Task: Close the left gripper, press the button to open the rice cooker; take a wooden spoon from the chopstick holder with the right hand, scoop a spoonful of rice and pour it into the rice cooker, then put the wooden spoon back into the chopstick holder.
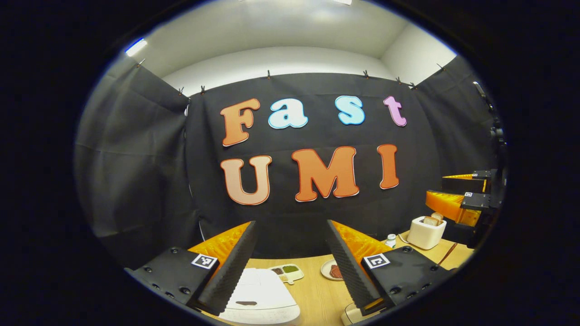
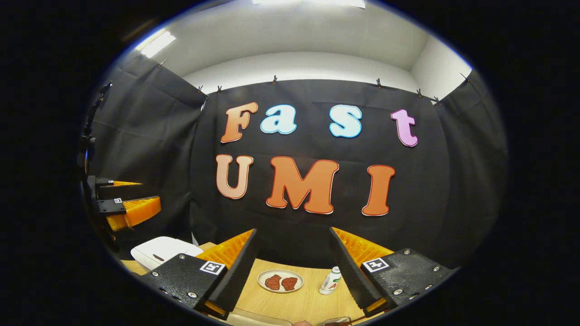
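My left hand-held gripper (image 1: 290, 267) hangs wide open and empty above the closed rice cooker (image 1: 260, 292), so I must shut it, then press the button.

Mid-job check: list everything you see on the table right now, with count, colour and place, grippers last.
rice cooker: one, white, lid down, table's near left
divided dish: one, pale, green and brown fillings, behind the cooker
plate: one, pale, two reddish-brown pieces, mid-table
small bottle: one, white, right of the plate
toaster: one, cream, bread in slots, far right
table: one, light wood
left gripper: fingers apart, above the cooker
right gripper: fingers apart, above the plate
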The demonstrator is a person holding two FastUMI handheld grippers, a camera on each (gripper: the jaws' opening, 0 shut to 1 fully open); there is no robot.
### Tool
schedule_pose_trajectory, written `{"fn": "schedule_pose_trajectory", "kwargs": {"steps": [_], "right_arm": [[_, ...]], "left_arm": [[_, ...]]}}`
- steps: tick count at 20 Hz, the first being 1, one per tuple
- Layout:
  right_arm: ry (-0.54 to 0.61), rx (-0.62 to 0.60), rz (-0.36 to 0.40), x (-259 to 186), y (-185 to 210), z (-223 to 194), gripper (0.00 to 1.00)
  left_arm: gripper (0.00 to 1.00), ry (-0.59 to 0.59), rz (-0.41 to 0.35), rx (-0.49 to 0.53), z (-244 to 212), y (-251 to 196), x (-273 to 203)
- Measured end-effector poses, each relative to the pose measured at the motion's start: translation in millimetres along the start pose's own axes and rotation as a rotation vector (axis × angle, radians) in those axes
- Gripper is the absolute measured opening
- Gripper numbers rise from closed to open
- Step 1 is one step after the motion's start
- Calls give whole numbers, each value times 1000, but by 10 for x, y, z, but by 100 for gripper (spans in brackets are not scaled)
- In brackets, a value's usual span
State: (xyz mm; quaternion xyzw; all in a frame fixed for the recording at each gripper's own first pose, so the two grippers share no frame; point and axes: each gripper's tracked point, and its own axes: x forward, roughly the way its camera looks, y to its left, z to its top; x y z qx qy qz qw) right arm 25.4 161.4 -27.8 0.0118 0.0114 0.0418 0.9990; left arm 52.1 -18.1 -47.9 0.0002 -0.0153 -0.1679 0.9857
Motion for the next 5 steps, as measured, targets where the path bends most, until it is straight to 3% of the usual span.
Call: {"fn": "schedule_pose_trajectory", "kwargs": {"steps": [5], "right_arm": [[-3, -12, -6, -12, -16, 25, 95]], "left_arm": [[100, 11, 2, 9, -31, 18, -7]]}}
